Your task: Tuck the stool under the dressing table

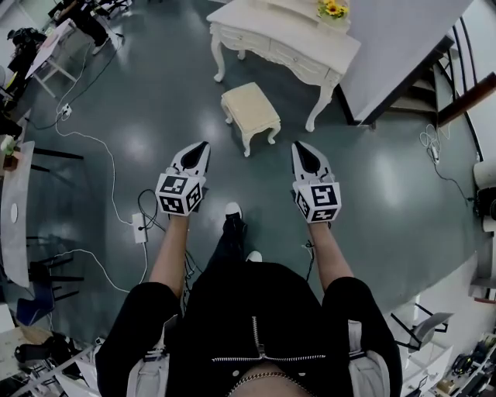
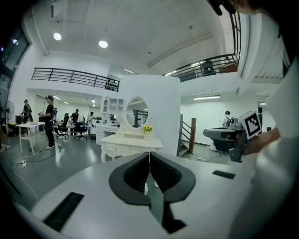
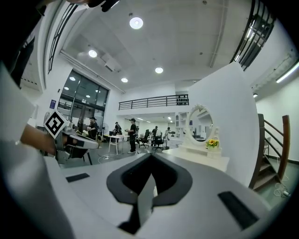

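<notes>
Over on the left, a white power strip (image 1: pixel 140 227) lies on the grey floor (image 1: pixel 155 108) with a white cable (image 1: pixel 108 167) trailing off toward the far left. The person stands mid-room in a black jacket (image 1: pixel 256 310), both forearms held out in front.

The left gripper (image 1: pixel 201 150) points forward and a touch downward. Its two dark jaws are pressed together at the tip with nothing between them.

Farther out, roughly between the lines of the two grippers, the cream stool (image 1: pixel 249 108) stands upright on the floor. It sits on the near side of the dressing table (image 1: pixel 267 43), out from under it. Neither gripper touches it; both are well apart from it.

The right gripper (image 1: pixel 300 150) is held level beside the left one, its jaws likewise closed tip to tip and empty.

The dressing table is white with curved legs and stands against a white partition (image 1: pixel 403 39). A small pot of yellow flowers (image 1: pixel 333 9) rests on its top toward the right. A staircase (image 1: pixel 442 74) rises at the far right.
</notes>
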